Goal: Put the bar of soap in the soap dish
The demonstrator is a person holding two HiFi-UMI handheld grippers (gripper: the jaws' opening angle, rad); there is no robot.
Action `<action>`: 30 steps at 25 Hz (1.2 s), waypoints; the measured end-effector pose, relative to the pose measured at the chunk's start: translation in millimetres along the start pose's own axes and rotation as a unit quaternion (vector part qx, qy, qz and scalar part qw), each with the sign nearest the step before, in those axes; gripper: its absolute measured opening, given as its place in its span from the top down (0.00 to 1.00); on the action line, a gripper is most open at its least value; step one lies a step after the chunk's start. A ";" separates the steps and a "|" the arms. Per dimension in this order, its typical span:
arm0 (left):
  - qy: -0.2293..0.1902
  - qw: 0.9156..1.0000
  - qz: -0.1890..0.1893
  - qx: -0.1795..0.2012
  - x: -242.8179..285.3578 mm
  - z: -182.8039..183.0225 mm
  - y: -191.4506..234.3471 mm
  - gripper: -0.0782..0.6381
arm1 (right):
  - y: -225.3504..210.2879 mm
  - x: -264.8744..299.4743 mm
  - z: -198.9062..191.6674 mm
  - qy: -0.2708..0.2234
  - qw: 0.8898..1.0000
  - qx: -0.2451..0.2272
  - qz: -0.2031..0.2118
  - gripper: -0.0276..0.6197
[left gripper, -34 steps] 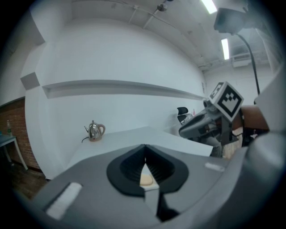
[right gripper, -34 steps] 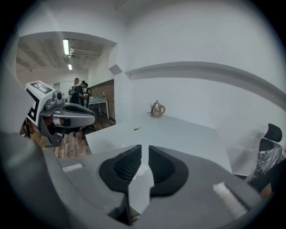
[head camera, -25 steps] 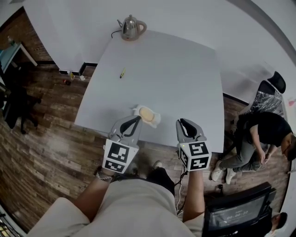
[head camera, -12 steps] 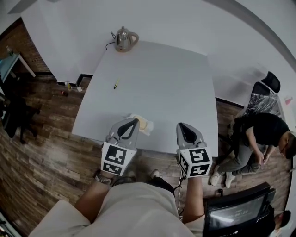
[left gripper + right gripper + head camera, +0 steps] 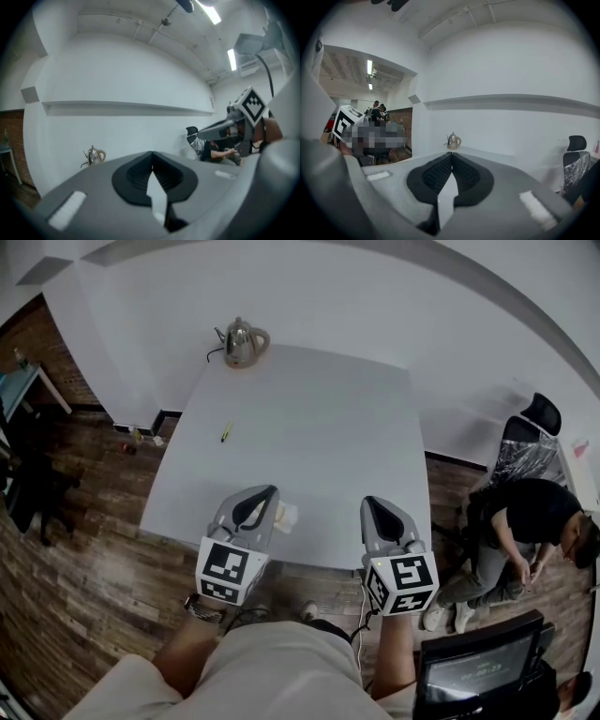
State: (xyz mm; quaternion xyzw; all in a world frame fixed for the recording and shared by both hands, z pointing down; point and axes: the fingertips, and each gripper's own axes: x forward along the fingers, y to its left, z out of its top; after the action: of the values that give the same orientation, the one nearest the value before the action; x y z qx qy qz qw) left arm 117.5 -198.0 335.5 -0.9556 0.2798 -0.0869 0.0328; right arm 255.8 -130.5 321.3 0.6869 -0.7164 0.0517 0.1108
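Observation:
The white soap dish sits near the front edge of the white table. Only a corner of it shows beside my left gripper, and the bar of soap in it is almost wholly hidden. The left gripper hangs above and in front of the dish. It is shut with nothing between its pads. My right gripper is off to the right over the table's front edge, well apart from the dish. It is also shut and empty, its pads meeting at the tip.
A metal kettle stands at the table's far left corner and a small pen lies left of centre. A person sits to the right beside an office chair. A monitor is at lower right. Wooden floor surrounds the table.
Both grippers have risen and drawn back from the table. The dish, open to view with the yellowish bar in it a second ago, now sits mostly behind the left gripper.

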 end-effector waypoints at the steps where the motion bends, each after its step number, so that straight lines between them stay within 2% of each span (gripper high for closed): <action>1: -0.005 1.000 0.001 0.003 1.4 5.3 0.9 0.88 | -2.9 -1.0 4.2 -0.006 1.000 0.001 0.000 0.95; 9: -0.046 0.999 0.015 0.021 11.3 43.5 4.8 0.88 | -23.2 -5.6 34.9 -0.038 0.999 -0.025 -0.015 0.95; 13: -0.063 0.997 0.018 0.031 12.6 59.3 1.9 0.88 | -30.5 -8.0 44.6 -0.052 0.998 -0.020 -0.016 0.95; 27: -0.079 0.996 0.014 0.048 16.0 81.7 -7.0 0.88 | -37.2 -13.9 61.0 -0.078 0.997 -0.021 -0.016 0.95; 30: -0.075 0.995 0.007 0.063 18.9 79.8 -10.2 0.88 | -35.9 -13.2 58.5 -0.073 0.997 -0.031 -0.017 0.95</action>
State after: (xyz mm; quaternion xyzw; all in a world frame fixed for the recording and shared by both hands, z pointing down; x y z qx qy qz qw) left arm 153.2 -198.5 261.0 -0.9535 0.2767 -0.0321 0.1148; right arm 286.9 -132.7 258.7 0.6973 -0.7120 -0.0227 0.0797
